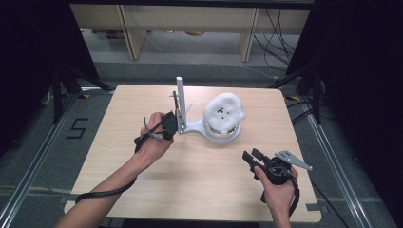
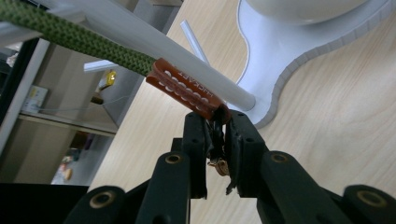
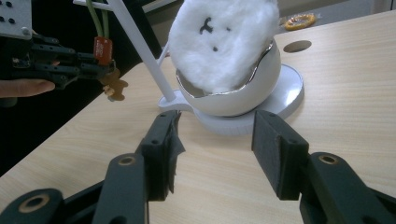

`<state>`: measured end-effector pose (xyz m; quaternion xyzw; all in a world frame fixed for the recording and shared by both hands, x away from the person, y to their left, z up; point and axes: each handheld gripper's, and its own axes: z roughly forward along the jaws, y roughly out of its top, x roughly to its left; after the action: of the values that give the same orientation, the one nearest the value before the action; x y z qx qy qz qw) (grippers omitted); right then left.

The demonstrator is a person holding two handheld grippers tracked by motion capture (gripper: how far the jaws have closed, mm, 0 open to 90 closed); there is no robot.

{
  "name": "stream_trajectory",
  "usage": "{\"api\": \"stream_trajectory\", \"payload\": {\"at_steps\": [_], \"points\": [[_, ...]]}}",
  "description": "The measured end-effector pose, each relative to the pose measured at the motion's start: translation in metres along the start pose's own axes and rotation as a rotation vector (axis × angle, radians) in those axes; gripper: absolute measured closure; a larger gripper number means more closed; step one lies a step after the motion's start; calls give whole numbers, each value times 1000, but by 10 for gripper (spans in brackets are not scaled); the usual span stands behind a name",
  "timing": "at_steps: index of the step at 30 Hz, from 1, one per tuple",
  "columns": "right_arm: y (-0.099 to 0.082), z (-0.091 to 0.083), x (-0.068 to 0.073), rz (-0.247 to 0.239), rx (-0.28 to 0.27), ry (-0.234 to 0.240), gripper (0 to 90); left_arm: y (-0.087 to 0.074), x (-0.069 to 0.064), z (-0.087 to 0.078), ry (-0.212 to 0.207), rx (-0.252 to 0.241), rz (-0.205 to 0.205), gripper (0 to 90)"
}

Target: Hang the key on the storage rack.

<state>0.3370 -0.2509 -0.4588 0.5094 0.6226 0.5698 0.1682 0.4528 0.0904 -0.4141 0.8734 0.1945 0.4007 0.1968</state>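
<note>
A white stand rises from a flat base in the middle of the table. From one of its pegs hangs a green cord that ends in a red-brown leather tag. My left gripper is shut on the dark loop just under that tag, close beside the pole. A small brown charm dangles below the jaws. The base carries a white bowl with a fluffy white face in it. My right gripper stands open near the front right, pointing at the bowl, nothing between its jaws.
The light wooden table has bare room at the front and left. A round hole lies in the tabletop behind the bowl. Wooden shelving stands beyond the far edge, dark curtains at both sides.
</note>
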Motion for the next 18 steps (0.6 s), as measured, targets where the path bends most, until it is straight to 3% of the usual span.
{"api": "stream_trajectory", "payload": {"at_steps": [5,6,9,11,13,15,17,18], "points": [[0,-1,1,9,2,5,519,-8,1,5,-39,-55,-59,720],[0,-1,0,9,0,8,519,-10,1,6,-53,-74,-86,699],[0,-1,0,11,3,8,519,-18,1,4,-89,-123,-145,580],[0,-2,-1,7,2,-3,519,-25,2,0,-129,-157,-158,512],[0,-2,-3,5,-5,-1,519,-40,0,-9,-118,-177,-245,457],[-1,-3,-5,19,-4,-18,519,-57,-2,-16,-151,-221,-277,405],[-1,-6,-9,10,13,-37,518,-79,-9,-21,-172,-266,-412,364],[-2,-5,-11,14,4,-40,518,-94,-11,-25,-173,-278,-455,352]]}}
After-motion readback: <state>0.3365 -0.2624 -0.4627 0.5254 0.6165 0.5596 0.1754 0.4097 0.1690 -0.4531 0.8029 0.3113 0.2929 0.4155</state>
